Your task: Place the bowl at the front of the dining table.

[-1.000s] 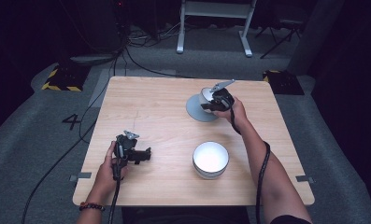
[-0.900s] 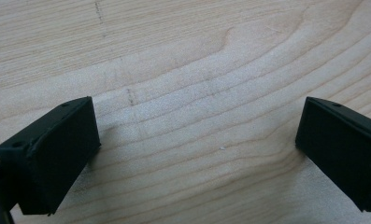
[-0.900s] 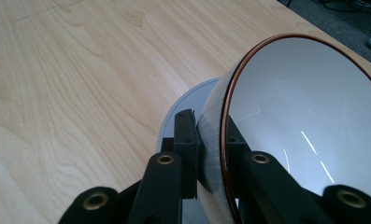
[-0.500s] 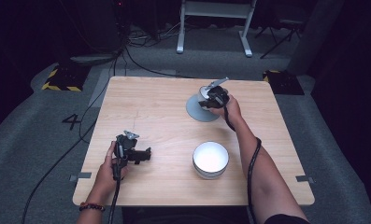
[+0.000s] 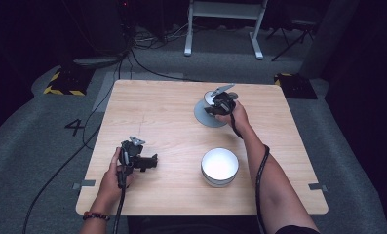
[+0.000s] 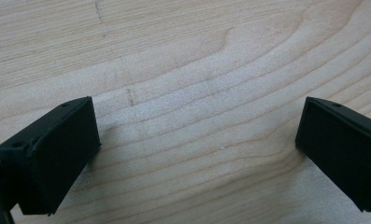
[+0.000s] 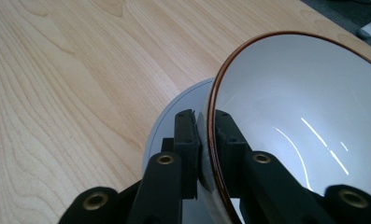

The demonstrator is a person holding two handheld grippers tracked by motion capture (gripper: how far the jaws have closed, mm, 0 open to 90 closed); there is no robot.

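High view: on the table, the right gripper sits at the far right over a grey plate, while the left gripper rests low near the front left and a second white bowl stands alone at the front right. Right gripper view: the jaws pinch the brown-edged rim of a white bowl, one jaw inside and one outside, with the bowl tilted above the plate. Left gripper view: the jaws stand wide apart over bare wood, holding nothing.
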